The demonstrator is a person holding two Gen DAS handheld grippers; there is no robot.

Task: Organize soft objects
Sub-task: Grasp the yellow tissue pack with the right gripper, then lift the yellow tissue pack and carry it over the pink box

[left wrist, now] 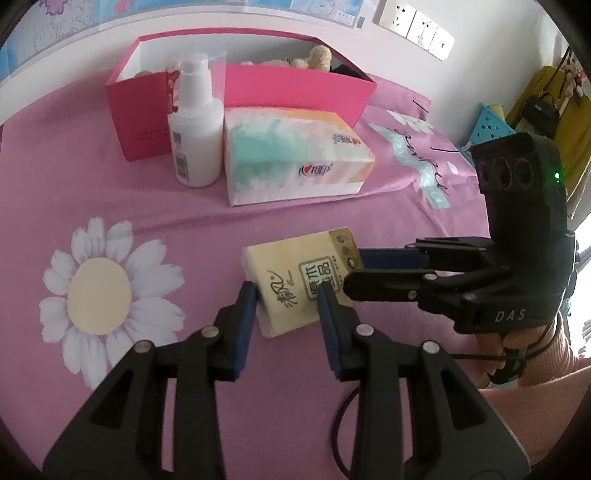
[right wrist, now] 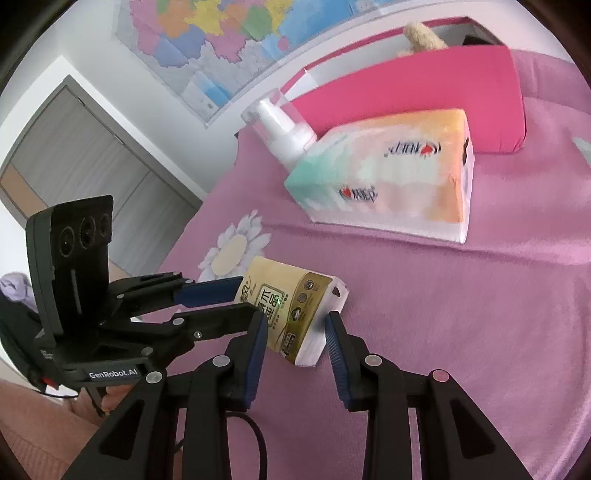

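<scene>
A small yellow tissue pack is tilted just above the pink bedsheet, gripped from two sides. My left gripper is shut on one end of it, blue pads pressing both faces. My right gripper is shut on the other end, with one pad on the printed face and one on the white end. A pink open box at the back holds a tan plush toy.
A large pastel tissue pack lies in front of the box. A white pump bottle stands to its left. A daisy print marks the sheet. A blue perforated basket sits beyond the bed's right side.
</scene>
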